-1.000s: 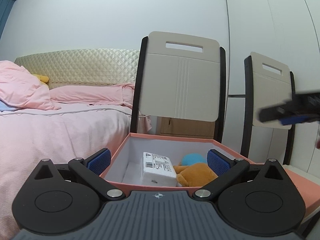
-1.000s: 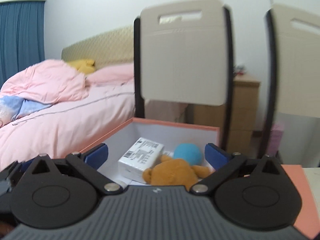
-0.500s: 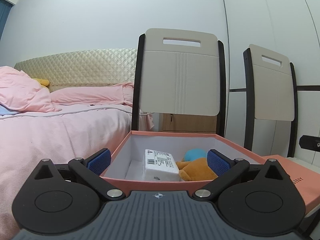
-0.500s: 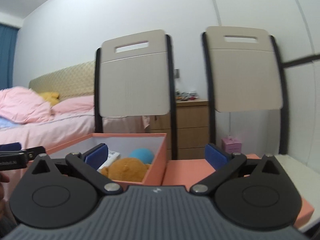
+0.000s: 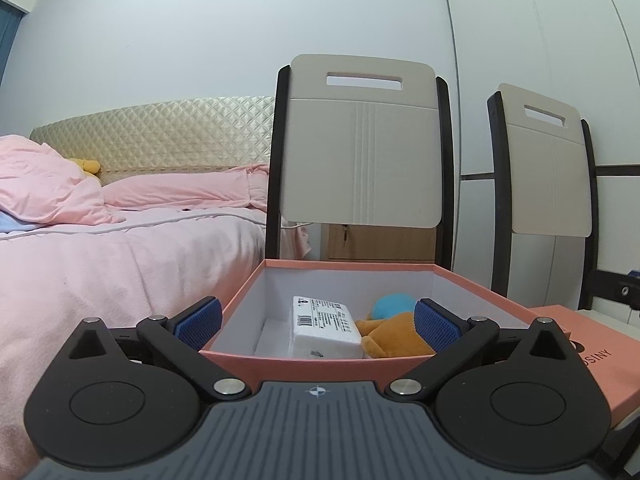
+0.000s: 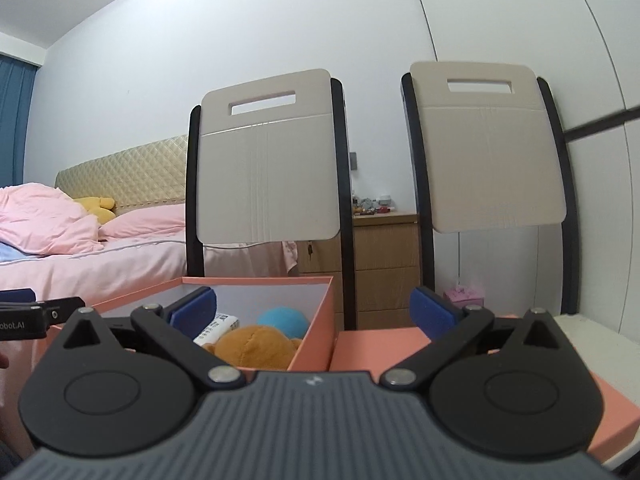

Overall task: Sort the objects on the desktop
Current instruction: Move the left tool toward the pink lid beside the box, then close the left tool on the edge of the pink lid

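Note:
An open salmon-pink box (image 5: 320,362) (image 6: 316,336) holds a white labelled packet (image 5: 324,330) (image 6: 218,328), an orange plush toy (image 5: 394,338) (image 6: 256,346) and a light blue ball (image 5: 394,306) (image 6: 282,318). My left gripper (image 5: 316,322) is open and empty just in front of the box's near wall. My right gripper (image 6: 312,314) is open and empty, straddling the box's right corner. The flat pink lid (image 5: 588,364) (image 6: 384,348) lies right of the box.
Two folding chairs (image 5: 362,152) (image 6: 492,152) stand behind the box. A bed with pink bedding (image 5: 120,248) is at the left. A wooden drawer unit (image 6: 384,264) stands behind the chairs. The white table edge (image 6: 592,336) shows at the right.
My right gripper has swung from over the box to its right side, now facing the lid and second chair. My left gripper has stayed almost still in front of the box.

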A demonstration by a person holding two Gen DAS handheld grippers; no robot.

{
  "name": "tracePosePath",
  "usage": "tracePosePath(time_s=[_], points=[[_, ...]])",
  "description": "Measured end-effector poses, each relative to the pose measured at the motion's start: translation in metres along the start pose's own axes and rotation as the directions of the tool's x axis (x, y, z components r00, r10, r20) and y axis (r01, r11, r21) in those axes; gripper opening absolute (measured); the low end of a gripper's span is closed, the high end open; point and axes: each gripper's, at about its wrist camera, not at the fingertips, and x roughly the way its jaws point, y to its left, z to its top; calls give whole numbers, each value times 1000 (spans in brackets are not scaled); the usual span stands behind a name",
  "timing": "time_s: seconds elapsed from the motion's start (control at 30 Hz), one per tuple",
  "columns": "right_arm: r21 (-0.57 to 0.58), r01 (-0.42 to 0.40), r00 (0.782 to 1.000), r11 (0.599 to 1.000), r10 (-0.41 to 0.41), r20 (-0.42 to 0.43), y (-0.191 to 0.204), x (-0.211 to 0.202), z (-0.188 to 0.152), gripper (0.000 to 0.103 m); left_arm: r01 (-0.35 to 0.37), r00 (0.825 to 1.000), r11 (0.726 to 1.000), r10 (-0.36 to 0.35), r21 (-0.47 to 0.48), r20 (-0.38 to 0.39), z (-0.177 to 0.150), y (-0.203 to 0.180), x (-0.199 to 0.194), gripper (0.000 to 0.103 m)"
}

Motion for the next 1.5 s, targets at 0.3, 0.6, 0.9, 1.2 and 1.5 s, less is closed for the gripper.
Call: tracePosePath(time_s=[0.3, 0.6, 0.9, 1.2, 1.5], points=[[-4, 31, 1000, 999, -31, -1, -4, -6, -3, 103, 3, 1000, 1000, -3, 5, 1, -1, -2, -2, 103], [-5, 50, 999, 999, -50, -14, -11, -10, -3, 103, 3, 1000, 1000, -3, 26, -12, -4, -6, 1, 103], [13, 59, 998, 998, -58, -24, -19, -16, 0, 103, 14, 1000, 998, -12, 67, -23, -7, -14, 4, 103], [41, 46, 999, 998, -46, 3, -26, -38, 2, 103, 245, 962, 966, -253, -82, -101, -1, -23, -12, 103], [124, 60, 996, 990, -68, 60, -54, -68, 8, 103, 461, 826, 847, -518, -263, -221, -21, -54, -15, 103]])
